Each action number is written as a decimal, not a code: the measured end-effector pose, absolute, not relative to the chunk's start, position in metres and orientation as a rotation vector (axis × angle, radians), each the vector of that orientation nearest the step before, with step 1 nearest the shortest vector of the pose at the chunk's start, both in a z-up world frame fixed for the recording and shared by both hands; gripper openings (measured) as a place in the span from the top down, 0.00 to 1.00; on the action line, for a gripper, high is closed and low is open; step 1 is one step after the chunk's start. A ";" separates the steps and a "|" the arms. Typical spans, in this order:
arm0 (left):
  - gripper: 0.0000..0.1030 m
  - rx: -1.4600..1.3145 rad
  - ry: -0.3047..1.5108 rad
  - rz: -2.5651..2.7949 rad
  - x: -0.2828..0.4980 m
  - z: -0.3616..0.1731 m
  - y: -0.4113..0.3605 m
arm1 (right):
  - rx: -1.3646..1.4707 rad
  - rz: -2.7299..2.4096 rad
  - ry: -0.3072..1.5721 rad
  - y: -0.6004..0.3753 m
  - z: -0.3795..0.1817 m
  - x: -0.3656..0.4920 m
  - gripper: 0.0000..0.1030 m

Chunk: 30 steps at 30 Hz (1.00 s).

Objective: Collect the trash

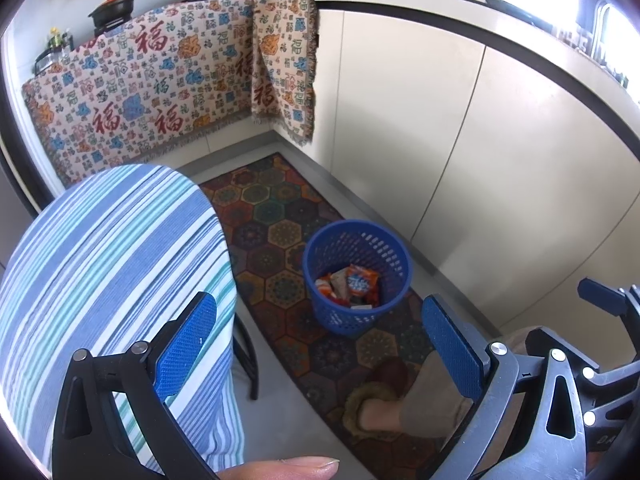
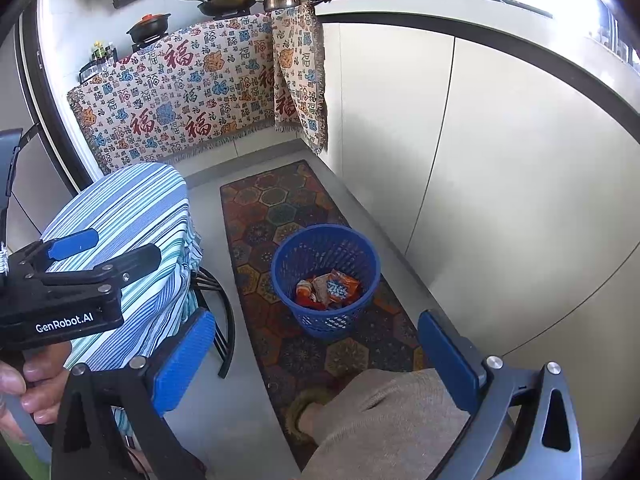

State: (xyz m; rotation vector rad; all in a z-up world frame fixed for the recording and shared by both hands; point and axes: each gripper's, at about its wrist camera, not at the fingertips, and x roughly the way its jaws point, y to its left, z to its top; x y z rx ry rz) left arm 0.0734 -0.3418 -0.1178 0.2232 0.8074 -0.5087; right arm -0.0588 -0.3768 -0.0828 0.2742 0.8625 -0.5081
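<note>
A blue perforated trash basket [image 1: 357, 276] [image 2: 326, 280] stands on the patterned rug. Inside it lie orange snack wrappers [image 1: 352, 284] [image 2: 330, 286]. My left gripper [image 1: 320, 344] hangs high above the floor, open, with nothing between its blue pads. It also shows at the left of the right wrist view, as the left gripper [image 2: 72, 256]. My right gripper [image 2: 316, 356] is open and empty as well, above the rug near the basket. Its fingers [image 1: 600, 296] show at the right edge of the left wrist view.
A round stool with a blue striped cover [image 1: 112, 280] [image 2: 132, 240] stands left of the rug [image 1: 280, 224] [image 2: 280, 216]. White cabinets [image 1: 440, 140] run along the right. A patterned cloth [image 1: 160, 92] hangs over the stove counter. The person's leg and slipper [image 2: 320, 412] are on the rug.
</note>
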 end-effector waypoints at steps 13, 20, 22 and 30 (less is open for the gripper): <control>0.01 0.226 0.817 -0.512 0.075 -0.119 -0.344 | 0.279 -0.510 0.866 -0.376 -0.084 -0.058 0.00; 0.01 0.228 0.820 -0.517 0.075 -0.119 -0.345 | 0.280 -0.510 0.866 -0.376 -0.084 -0.058 0.00; 0.01 0.228 0.819 -0.517 0.075 -0.119 -0.345 | 0.280 -0.511 0.867 -0.376 -0.084 -0.058 0.00; 0.01 0.229 0.820 -0.515 0.075 -0.120 -0.347 | 0.286 -0.517 0.870 -0.375 -0.088 -0.058 0.00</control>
